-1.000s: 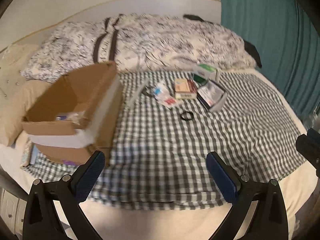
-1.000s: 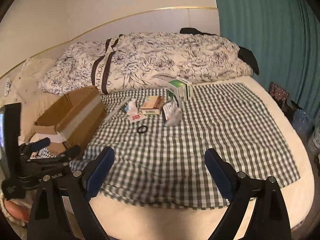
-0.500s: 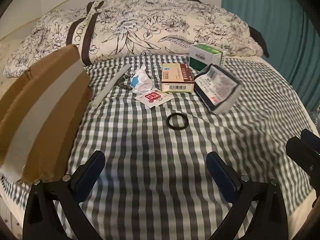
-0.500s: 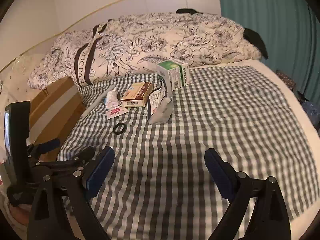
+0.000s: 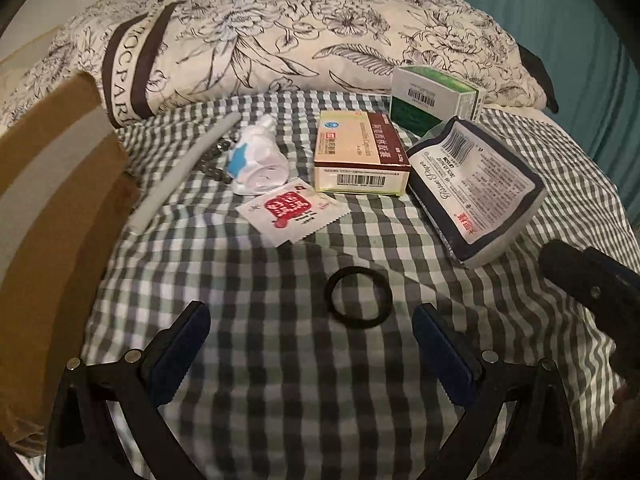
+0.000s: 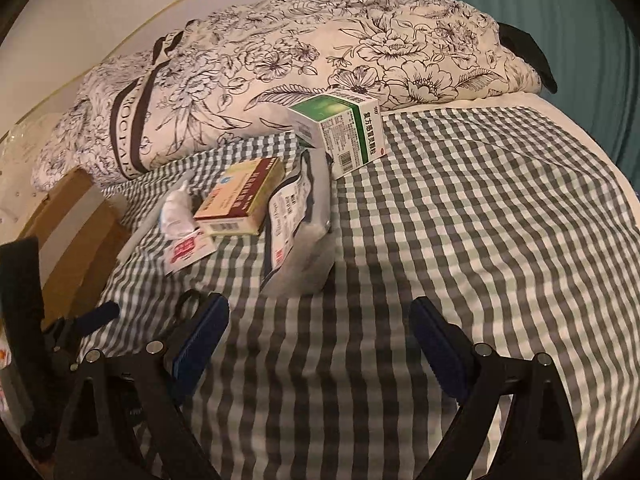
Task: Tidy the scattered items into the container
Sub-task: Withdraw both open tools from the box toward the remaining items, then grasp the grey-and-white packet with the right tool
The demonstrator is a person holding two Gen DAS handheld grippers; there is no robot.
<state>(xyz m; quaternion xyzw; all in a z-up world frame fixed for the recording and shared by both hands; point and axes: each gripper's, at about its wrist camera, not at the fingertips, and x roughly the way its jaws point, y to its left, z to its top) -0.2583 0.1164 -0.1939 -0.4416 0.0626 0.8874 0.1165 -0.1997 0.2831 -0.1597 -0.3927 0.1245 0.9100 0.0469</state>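
Scattered items lie on a checked cloth. A black ring lies just ahead of my open, empty left gripper. Behind it lie a red-and-white sachet, a white-and-blue bottle, a cream-and-maroon box, a dark-edged pouch and a green box. The cardboard box stands at the left. My right gripper is open and empty, near the pouch, with the green box beyond it.
A white tube and dark beads lie by the bottle. A floral duvet is piled behind the items. A teal curtain hangs at the right. The right gripper shows at the edge of the left wrist view.
Both grippers have moved forward and lower towards the items. The cardboard box has slid to the left edge of the views. Both jaws stay open.
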